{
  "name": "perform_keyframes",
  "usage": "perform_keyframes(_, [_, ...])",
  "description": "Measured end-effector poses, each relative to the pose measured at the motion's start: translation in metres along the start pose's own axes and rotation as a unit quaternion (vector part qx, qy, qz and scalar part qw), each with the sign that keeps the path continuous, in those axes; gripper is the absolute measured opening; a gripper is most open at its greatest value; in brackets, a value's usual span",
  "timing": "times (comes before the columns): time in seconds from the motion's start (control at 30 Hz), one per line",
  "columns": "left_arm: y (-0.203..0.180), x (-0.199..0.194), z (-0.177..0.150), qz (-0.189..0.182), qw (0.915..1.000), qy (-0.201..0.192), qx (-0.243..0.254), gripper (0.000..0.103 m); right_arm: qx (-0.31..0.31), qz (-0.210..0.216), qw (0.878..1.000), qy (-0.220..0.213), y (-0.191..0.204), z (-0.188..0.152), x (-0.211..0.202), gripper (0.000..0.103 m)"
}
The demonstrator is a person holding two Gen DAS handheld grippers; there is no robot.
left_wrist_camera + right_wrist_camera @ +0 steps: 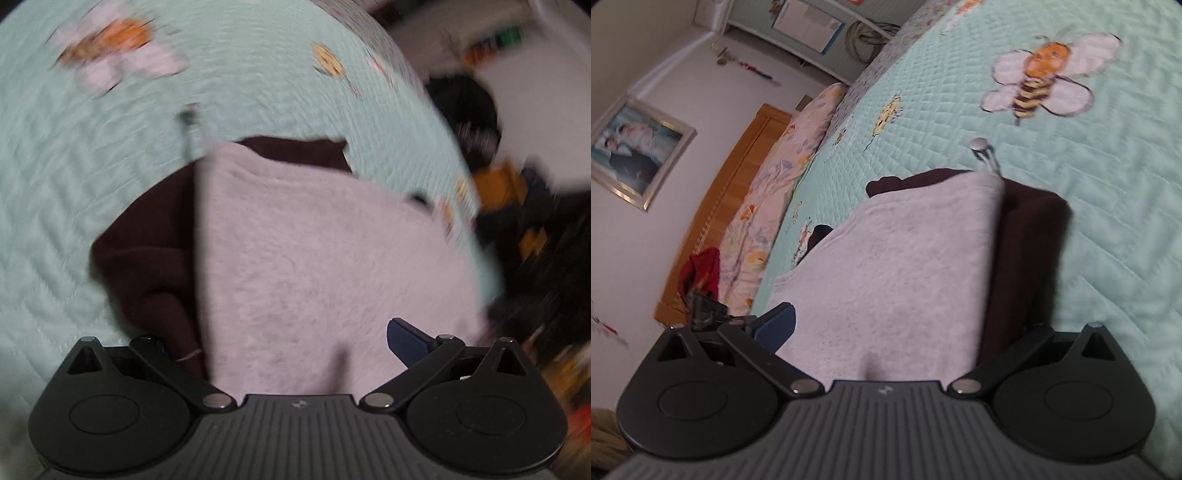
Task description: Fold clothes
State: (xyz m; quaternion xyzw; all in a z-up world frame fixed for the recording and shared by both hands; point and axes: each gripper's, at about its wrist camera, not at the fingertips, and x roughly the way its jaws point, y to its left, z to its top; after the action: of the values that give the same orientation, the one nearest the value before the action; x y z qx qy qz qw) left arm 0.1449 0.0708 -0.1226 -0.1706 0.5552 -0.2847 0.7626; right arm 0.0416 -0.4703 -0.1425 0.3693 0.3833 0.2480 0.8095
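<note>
Fleece fills both wrist views: we see a pale lilac fleece garment (314,258) lying on top of a dark maroon garment (147,251), both spread on a mint quilted bedspread (74,203).

On the left wrist view, our left gripper (280,343) sits right at the near edge of the lilac piece, jaws spread wide. The blue pad of one fingertip (408,341) shows at about 4 o'clock, resting over the fleece; the other finger, near 8 o'clock, is mostly lost against the maroon cloth. The fleece runs from between the fingers up toward 12 o'clock, with the maroon garment poking out at 9 o'clock and along the far edge. We cannot say whether any cloth is actually pinched. This view is smeared with blur.

Over on the right wrist view, our right gripper (897,332) is likewise splayed apart, with the lilac fleece (905,266) lying between its fingers and stretching away to 12 o'clock. The blue fingertip pad (777,323) sits at 8 o'clock beside the fleece edge. The maroon garment (1027,251) lies at 3 o'clock of the fleece, its fold standing up slightly. A bee print (1041,77) marks the bedspread (1108,221) at 1 o'clock, floral pillows (783,173) and a wooden headboard (738,177) line up at 10 o'clock, and a framed picture (635,151) hangs on the wall at 9 o'clock.
</note>
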Motion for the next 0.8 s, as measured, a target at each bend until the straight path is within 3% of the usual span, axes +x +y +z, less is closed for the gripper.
perform_keyframes(0.07, [-0.022,0.006,-0.004,0.052,0.9967,0.011,0.062,0.093,-0.020,-0.006,1.000,-0.008,0.004,-0.003,0.000,0.103])
perform_keyframes(0.13, [-0.030,0.005,-0.007,0.085,0.9925,0.008,0.087,0.076,-0.026,-0.014,1.000,-0.011,0.005,-0.004,-0.001,0.102])
perform_keyframes(0.2, [-0.027,-0.002,-0.007,0.084,0.9934,0.000,0.078,0.046,-0.027,-0.044,0.999,-0.007,0.008,-0.002,-0.002,0.093])
perform_keyframes(0.27, [-0.023,-0.006,-0.007,0.061,0.9962,-0.005,0.061,0.038,-0.030,-0.081,0.996,-0.004,0.010,0.000,-0.003,0.067])
perform_keyframes(0.3, [-0.026,-0.008,-0.009,0.067,0.9952,-0.008,0.071,0.036,-0.032,-0.109,0.994,-0.003,0.010,0.001,-0.005,0.040])
perform_keyframes(0.33, [-0.032,-0.007,-0.011,0.076,0.9933,-0.013,0.086,0.034,-0.026,-0.122,0.992,-0.003,0.008,0.001,-0.008,0.027])
perform_keyframes(0.47, [-0.048,-0.008,-0.021,0.118,0.9873,-0.037,0.100,0.029,-0.034,-0.138,0.990,-0.012,0.017,-0.003,-0.014,0.019])
perform_keyframes(0.6, [-0.056,-0.018,-0.033,0.140,0.9849,-0.080,0.063,0.027,-0.073,-0.178,0.981,-0.035,0.046,-0.011,-0.012,0.018])
perform_keyframes(0.67, [-0.052,-0.025,-0.031,0.116,0.9886,-0.091,0.030,0.027,-0.033,-0.158,0.985,-0.056,0.046,-0.011,-0.017,0.017])
perform_keyframes(0.73, [-0.048,-0.032,-0.028,0.091,0.9905,-0.103,-0.004,0.026,0.020,-0.112,0.990,-0.078,0.043,-0.010,-0.025,0.016])
perform_keyframes(0.8, [-0.053,-0.041,-0.028,0.076,0.9907,-0.113,-0.006,0.026,0.054,-0.075,0.991,-0.096,0.045,-0.009,-0.030,0.016])
